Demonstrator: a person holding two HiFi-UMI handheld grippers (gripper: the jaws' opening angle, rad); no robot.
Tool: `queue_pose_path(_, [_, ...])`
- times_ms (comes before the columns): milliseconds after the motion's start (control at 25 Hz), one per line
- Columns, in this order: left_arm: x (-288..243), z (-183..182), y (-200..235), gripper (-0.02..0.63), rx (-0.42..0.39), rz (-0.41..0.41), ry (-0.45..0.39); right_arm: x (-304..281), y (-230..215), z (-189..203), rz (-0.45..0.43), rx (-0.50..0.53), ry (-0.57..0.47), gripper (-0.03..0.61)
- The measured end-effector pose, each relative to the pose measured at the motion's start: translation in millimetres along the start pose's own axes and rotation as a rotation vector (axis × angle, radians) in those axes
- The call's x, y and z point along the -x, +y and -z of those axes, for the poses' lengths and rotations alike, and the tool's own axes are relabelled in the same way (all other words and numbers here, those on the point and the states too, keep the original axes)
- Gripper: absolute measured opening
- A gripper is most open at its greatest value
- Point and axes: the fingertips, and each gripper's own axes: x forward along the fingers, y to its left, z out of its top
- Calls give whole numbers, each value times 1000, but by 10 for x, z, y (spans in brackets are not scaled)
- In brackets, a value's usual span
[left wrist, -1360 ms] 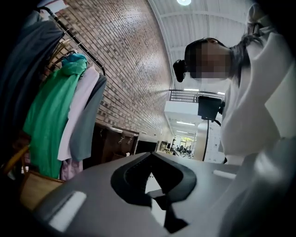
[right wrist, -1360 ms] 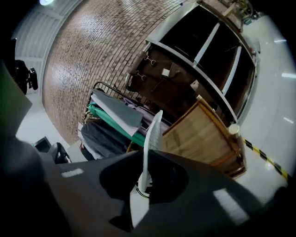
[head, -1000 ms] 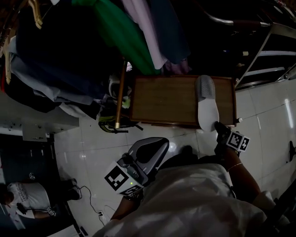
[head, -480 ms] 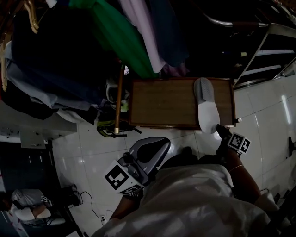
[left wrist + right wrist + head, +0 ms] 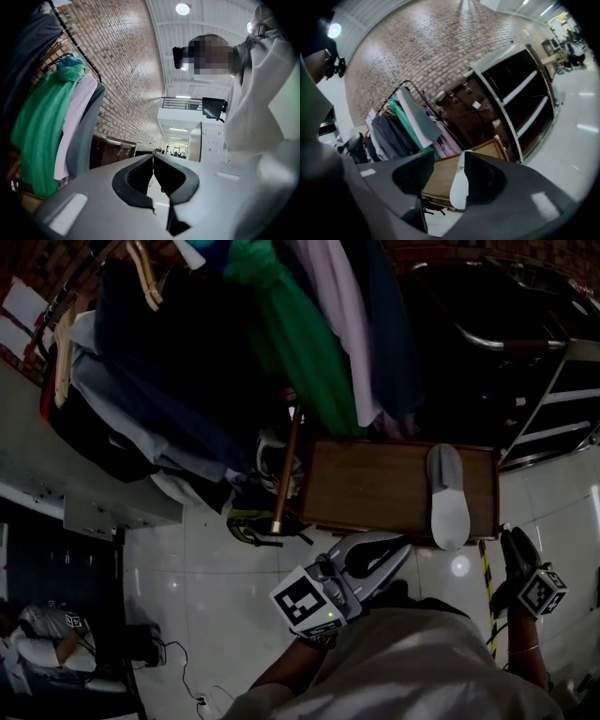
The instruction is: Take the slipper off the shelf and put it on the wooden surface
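Observation:
A light grey slipper (image 5: 448, 498) lies lengthwise on the right part of the wooden surface (image 5: 366, 488), its heel overhanging the near edge. My right gripper (image 5: 511, 538) hangs over the tiled floor just right of and below that heel, clear of it. Its jaws stand apart and are closing, with nothing between them. In the right gripper view the slipper (image 5: 459, 185) and the wooden surface (image 5: 440, 176) show beyond the right gripper (image 5: 449, 158). My left gripper (image 5: 398, 547) is shut and empty near my body, and in its own view the left gripper (image 5: 153, 157) points up at the ceiling.
A rack of hanging clothes (image 5: 300, 343) crowds the far left side of the wooden surface, with a wooden pole (image 5: 286, 465) beside it. A dark metal shelf unit (image 5: 553, 399) stands to the right. A person (image 5: 37, 643) is low at the left, with cables on the floor.
My right gripper, shut at the slipper's heel a second ago, has opened and drawn back to the right. The slipper stays on the wood. The head view has shifted.

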Motion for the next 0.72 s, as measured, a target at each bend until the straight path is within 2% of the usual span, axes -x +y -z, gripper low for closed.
queue_pose_path(80, [-31, -40, -116, 3, -1, -19, -8, 34, 386, -119, -114, 83, -6, 193])
queue_pose_path(200, [-62, -44, -380, 3, 45, -43, -16, 101, 927, -145, -271, 192, 20, 202])
queue_pose_path(320, [-95, 43, -748, 0, 30, -25, 46, 308, 1362, -178, -411, 273, 55, 222])
queue_pose_path(400, [-84, 31, -900, 0, 2, -50, 75, 513, 1665, -297, -500, 313, 37, 229])
queue_pose_path(480, [-65, -22, -1018, 0, 17, -93, 50, 729, 1954, -461, -580, 359, -16, 229])
queue_pose_path(560, [-65, -54, -1095, 0, 32, -126, 14, 807, 2016, -488, -603, 428, -39, 223])
queue_pose_path(640, [-71, -26, -1162, 0, 38, -133, -8, 803, 1911, -347, -572, 487, -14, 221])
queue_pose_path(720, [-62, 51, -1260, 0, 59, -113, -12, 880, 1826, -181, -532, 493, 12, 217])
